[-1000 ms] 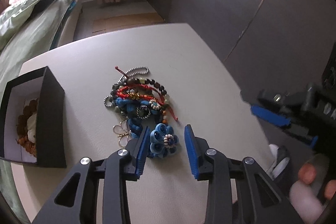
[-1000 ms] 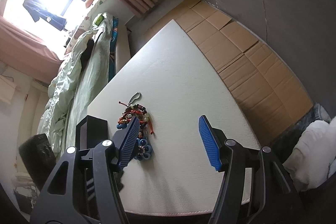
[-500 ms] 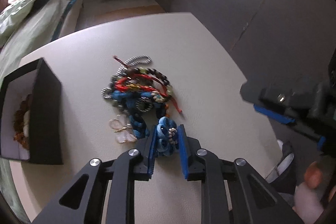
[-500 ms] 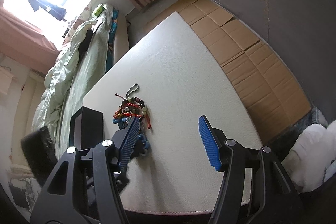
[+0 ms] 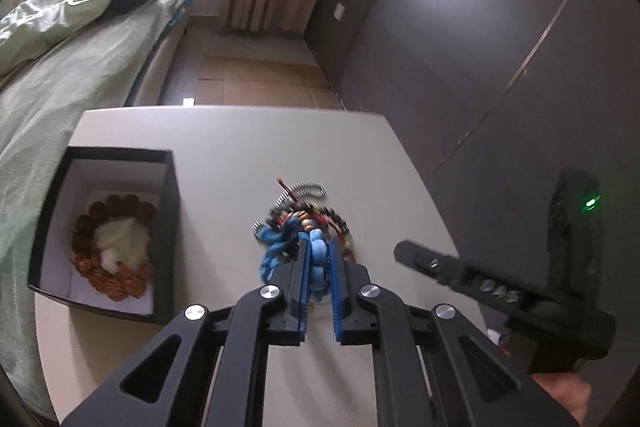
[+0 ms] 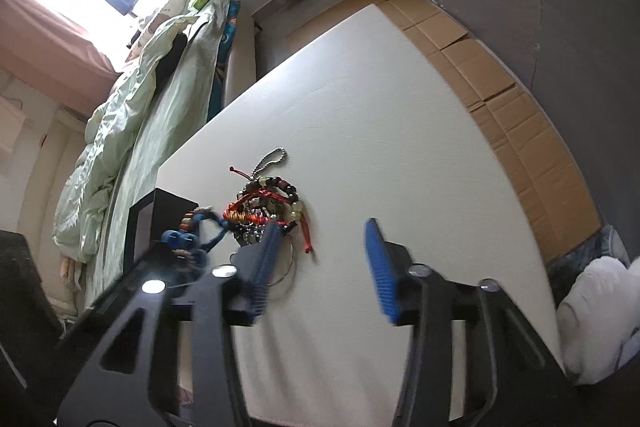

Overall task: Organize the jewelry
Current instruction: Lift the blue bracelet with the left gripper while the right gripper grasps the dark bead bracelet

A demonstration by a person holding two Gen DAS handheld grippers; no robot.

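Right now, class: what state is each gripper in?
Left gripper: just closed, shut on the blue flower ornament.
Right gripper: open, jaws just narrowed, nothing between them.

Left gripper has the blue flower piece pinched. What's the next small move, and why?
Probably keep lifting slowly with the left gripper: its jaws have just closed on the blue flower piece, whose blue cord still trails into the jewelry pile. Once free, carry it toward the black box.

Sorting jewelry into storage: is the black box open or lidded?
Open. The black box has no lid on it, and a brown bead bracelet shows inside.
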